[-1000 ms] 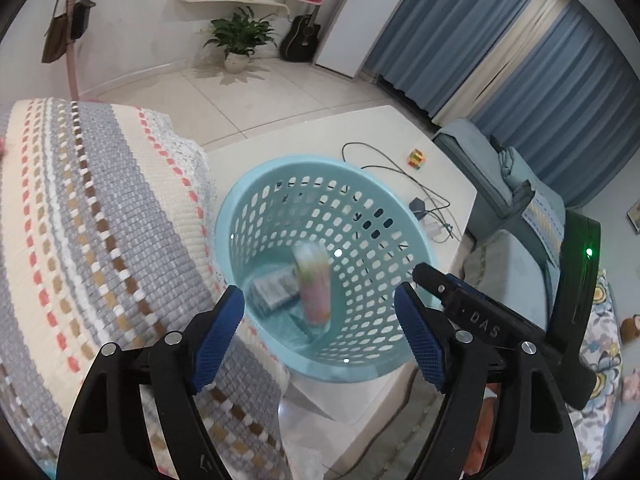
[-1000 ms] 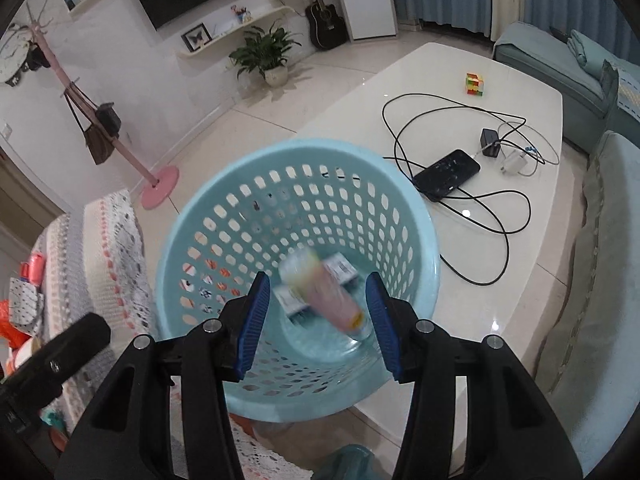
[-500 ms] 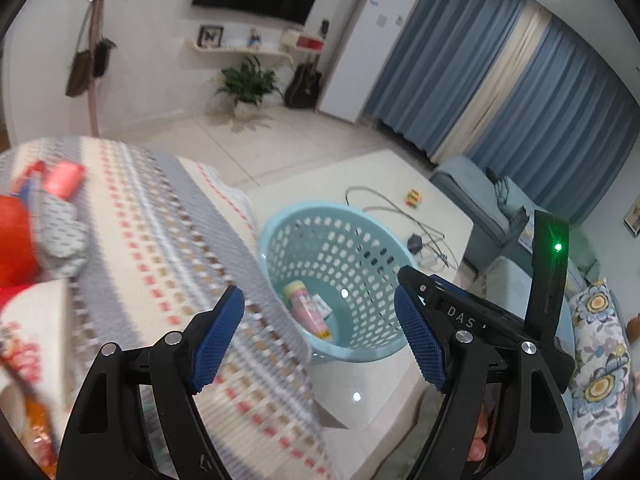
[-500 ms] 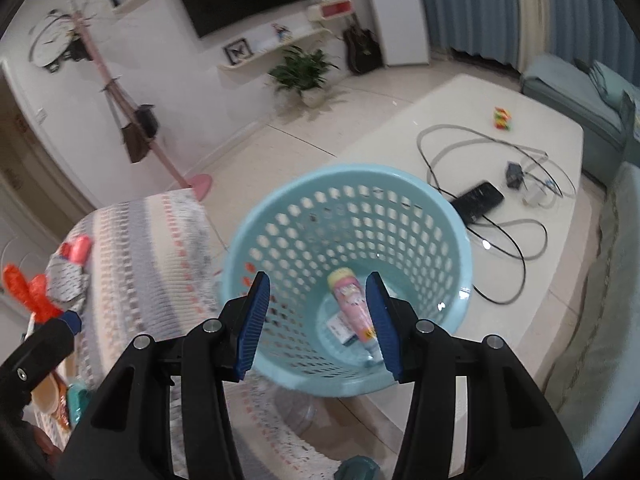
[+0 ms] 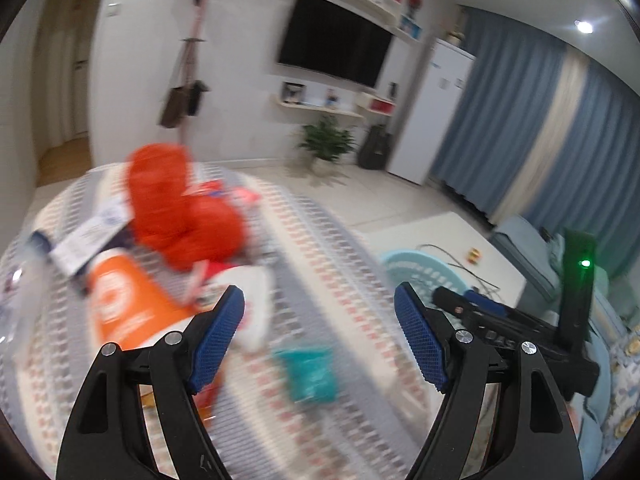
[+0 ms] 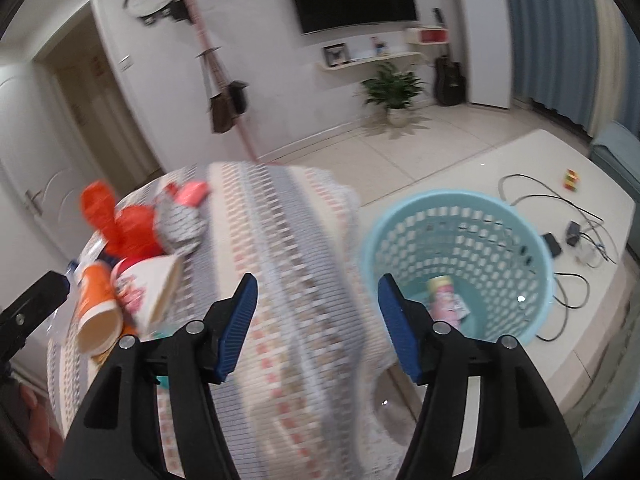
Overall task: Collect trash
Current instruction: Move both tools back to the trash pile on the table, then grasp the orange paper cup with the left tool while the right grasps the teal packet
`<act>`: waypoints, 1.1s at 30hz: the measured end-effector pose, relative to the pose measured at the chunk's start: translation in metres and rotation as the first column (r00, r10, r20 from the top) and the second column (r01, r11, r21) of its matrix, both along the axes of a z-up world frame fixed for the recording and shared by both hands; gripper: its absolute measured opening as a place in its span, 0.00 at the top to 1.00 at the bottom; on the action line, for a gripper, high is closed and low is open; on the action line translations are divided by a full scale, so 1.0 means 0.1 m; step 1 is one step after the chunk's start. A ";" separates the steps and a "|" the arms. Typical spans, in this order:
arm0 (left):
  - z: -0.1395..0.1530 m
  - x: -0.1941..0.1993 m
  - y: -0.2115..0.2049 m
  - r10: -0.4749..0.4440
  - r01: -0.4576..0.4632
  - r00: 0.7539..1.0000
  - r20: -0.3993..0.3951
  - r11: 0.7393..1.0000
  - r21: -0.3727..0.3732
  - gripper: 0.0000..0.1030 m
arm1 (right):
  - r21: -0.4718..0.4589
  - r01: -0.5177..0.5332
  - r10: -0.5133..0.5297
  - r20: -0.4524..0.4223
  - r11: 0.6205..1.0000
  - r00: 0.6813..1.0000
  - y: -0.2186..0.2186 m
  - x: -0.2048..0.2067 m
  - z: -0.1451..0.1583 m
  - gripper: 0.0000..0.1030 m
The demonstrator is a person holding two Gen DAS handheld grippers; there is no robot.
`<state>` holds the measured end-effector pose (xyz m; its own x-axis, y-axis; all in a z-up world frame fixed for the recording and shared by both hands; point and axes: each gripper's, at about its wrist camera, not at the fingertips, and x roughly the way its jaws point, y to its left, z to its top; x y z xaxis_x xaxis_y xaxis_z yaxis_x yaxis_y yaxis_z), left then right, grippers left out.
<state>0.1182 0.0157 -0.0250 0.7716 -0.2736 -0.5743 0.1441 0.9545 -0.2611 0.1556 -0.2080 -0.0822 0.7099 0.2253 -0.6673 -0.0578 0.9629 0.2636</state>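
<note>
A light blue perforated basket (image 6: 460,216) stands on the white table and holds a pink bottle (image 6: 442,298) and a small packet. Trash lies on the striped cloth: an orange cup (image 6: 96,304), a white patterned cup (image 6: 150,290), a red crumpled bag (image 5: 180,212), a teal wrapper (image 5: 310,370). My left gripper (image 5: 320,336) hangs open and empty over the cloth, near the cups and the teal wrapper. My right gripper (image 6: 316,322) hovers between the cloth and the basket, its jaws opening with nothing between them.
The striped cloth (image 6: 280,240) covers a round surface beside the white table (image 6: 592,320). Black cables, a phone and a charger (image 6: 572,232) lie on the table right of the basket. A coat stand, a plant and a TV stand by the far wall.
Both grippers have swung up and left, away from the basket and over the striped cloth. The pink bottle has come to rest in the basket. The right jaws stand wider apart.
</note>
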 end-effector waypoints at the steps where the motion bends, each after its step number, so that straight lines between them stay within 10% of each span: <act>1: -0.02 -0.03 0.10 0.023 -0.023 1.000 -0.005 1.000 0.002 0.26 | 0.000 -0.016 0.016 -0.003 1.000 1.000 0.06 0.00 0.00 0.41; 23: -0.74 -0.14 0.84 0.192 -0.176 0.975 -0.114 0.975 0.137 0.28 | -0.018 -0.221 0.217 -0.137 0.975 0.967 1.17 -0.22 -0.47 0.36; 33: -0.73 -0.02 0.94 0.245 -0.229 0.963 -0.113 0.963 0.139 0.58 | -0.062 -0.201 0.192 -0.131 0.978 0.973 1.27 -0.21 -0.52 0.36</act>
<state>0.1165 0.1094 -0.0981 0.7234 -0.0122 -0.6903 -0.1172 0.9832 -0.1402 0.1347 -0.0815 -0.1346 0.5676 0.2984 -0.7673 -0.2195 0.9531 0.2083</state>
